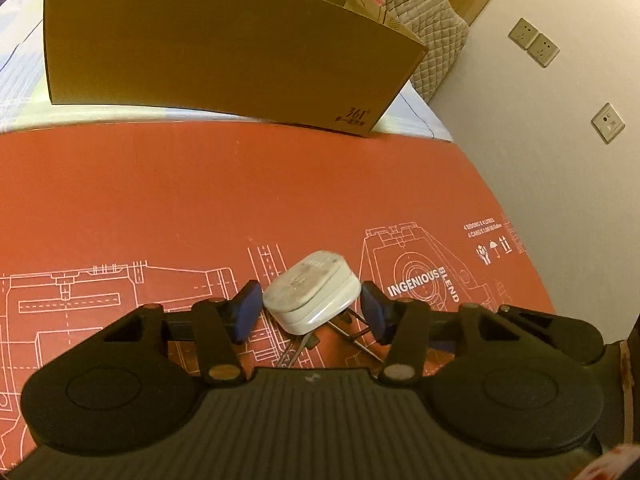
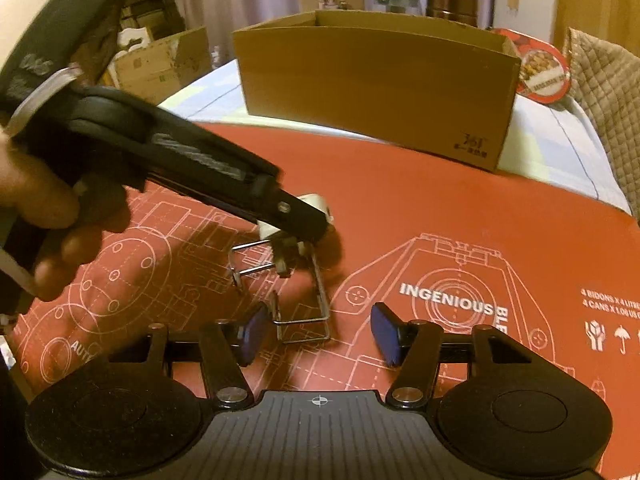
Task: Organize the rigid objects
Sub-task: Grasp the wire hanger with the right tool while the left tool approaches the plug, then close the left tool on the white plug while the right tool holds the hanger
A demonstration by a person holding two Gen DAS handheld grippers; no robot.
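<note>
- Left wrist view: the left gripper has its blue pads set either side of a white plastic holder with wire legs; the contact is too blurred to confirm a grip.
- The holder sits on a red printed cardboard sheet, with an open cardboard box beyond.
- Right wrist view: the right gripper hangs with jaws apart, empty, just behind the holder's wire frame.
- The left gripper covers the white holder.

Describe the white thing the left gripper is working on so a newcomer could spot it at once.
Start at the red printed sheet in front of the open cardboard box. Near its "INGENIOUS BLEND" lettering, between the left gripper fingers, sits a white rounded block. It alone is white, with bent metal wire legs beneath.
</note>
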